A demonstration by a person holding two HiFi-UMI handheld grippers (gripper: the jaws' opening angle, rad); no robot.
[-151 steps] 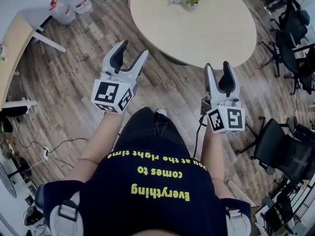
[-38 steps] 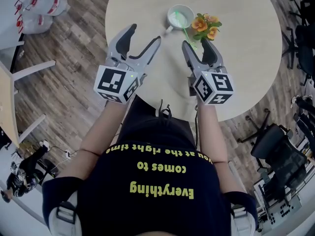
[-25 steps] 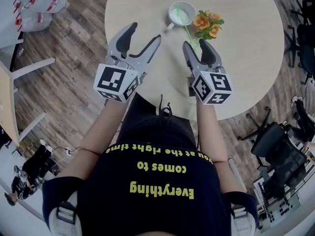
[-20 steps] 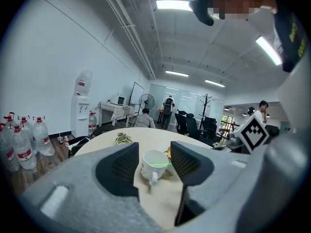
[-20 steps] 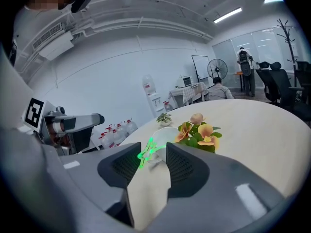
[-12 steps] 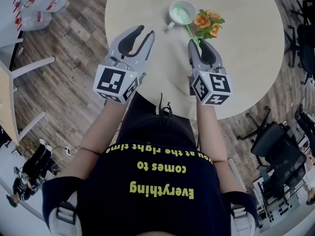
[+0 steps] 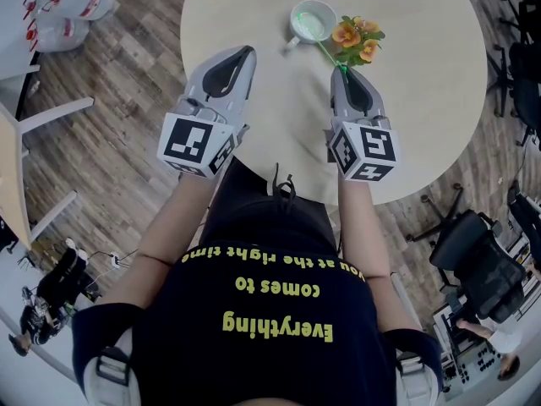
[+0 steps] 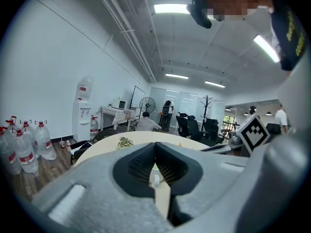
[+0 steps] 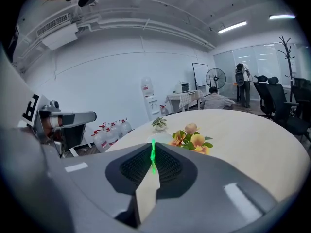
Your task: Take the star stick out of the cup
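Right gripper view looks straight down my right gripper (image 9: 152,147). Its jaws have just been closing and now stand drawn in on the star stick (image 9: 152,160). The stick is a thin, bright green rod, upright between the ribbed pads (image 9: 133,168) right at my tips. The pads press it from both sides, so I have it clamped. I cannot make out the star end from here.

In the head view the stick slants forward and a little left from my right tips, and its far end sits inside the cup (image 7: 295,17). The white cup stands on the round table (image 7: 406,83) just ahead of that gripper. A small bunch of orange flowers (image 7: 355,36) lies just ahead of my right tips, close beside the stick on its right.

My left gripper (image 7: 245,53) hangs over the table, level with the right one and well off to its left. It touches neither the stick nor the cup. Its jaws have also just been closing and have come fully together, pad against pad, with nothing held between them. The cup lies ahead of its tips and off to their right.
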